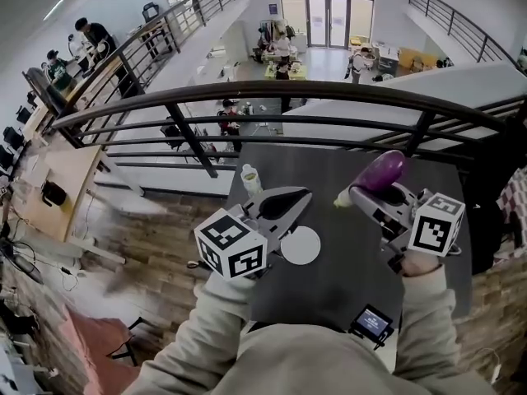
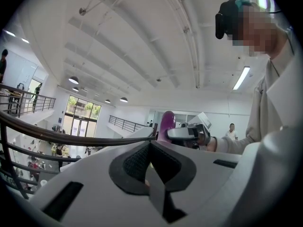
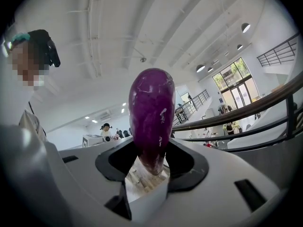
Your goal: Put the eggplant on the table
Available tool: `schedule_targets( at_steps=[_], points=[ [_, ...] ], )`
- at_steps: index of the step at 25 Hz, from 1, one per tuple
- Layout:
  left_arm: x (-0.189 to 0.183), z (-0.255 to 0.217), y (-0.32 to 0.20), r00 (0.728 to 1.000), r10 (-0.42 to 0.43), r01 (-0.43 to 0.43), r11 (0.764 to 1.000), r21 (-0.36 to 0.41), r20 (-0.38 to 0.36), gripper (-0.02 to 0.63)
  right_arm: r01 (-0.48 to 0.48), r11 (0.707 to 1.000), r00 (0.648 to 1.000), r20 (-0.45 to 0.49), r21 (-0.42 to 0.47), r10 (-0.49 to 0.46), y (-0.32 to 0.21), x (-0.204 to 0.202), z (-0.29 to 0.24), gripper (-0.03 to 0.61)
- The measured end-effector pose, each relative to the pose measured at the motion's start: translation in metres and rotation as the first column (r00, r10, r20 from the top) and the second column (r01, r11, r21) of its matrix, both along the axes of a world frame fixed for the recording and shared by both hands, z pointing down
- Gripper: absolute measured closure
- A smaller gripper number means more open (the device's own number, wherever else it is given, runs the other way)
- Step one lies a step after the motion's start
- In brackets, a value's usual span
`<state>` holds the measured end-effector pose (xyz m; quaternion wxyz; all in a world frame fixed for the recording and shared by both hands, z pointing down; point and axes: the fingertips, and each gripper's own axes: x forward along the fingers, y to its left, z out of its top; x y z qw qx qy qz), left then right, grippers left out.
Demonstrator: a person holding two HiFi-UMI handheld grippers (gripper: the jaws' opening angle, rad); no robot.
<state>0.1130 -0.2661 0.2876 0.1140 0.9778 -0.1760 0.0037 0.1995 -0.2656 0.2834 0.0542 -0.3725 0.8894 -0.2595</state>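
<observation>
Jaws of the right gripper [image 3: 151, 167] stand fairly wide, pressed on the lower part of the purple eggplant [image 3: 151, 112], whose rounded end rises above them; from the head view it hangs in the air over the far right part of the dark table [image 1: 338, 278], tilted up toward the black railing [image 1: 272, 93], and seems clear of the tabletop, though the angle makes that hard to judge. Jaws of the left gripper [image 1: 298, 196] are closed together with nothing between them; it is held over the table's left part, beside a white round disc [image 1: 300, 245]; a small bottle [image 1: 251, 179] stands near the far left corner; a small screen device [image 1: 372, 323] lies at the near edge.
</observation>
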Motion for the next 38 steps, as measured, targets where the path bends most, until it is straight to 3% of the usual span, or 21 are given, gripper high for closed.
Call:
schedule_targets(
  at_steps=[18,38],
  points=[
    [0.01,0.014,-0.019,0.995,0.103,-0.103,0.994,-0.039,0.003,0.607,-0.056,0.997,0.998,-0.032,-0.048,0.054,-0.013,0.003,0.009,0.382],
    [-0.005,0.084,-0.021,0.998,0.058,-0.057,0.978,-0.199,-0.002,0.607,0.001,0.983,0.999,-0.05,-0.182,-0.011,-0.023,-0.021,0.074,0.382]
  ],
)
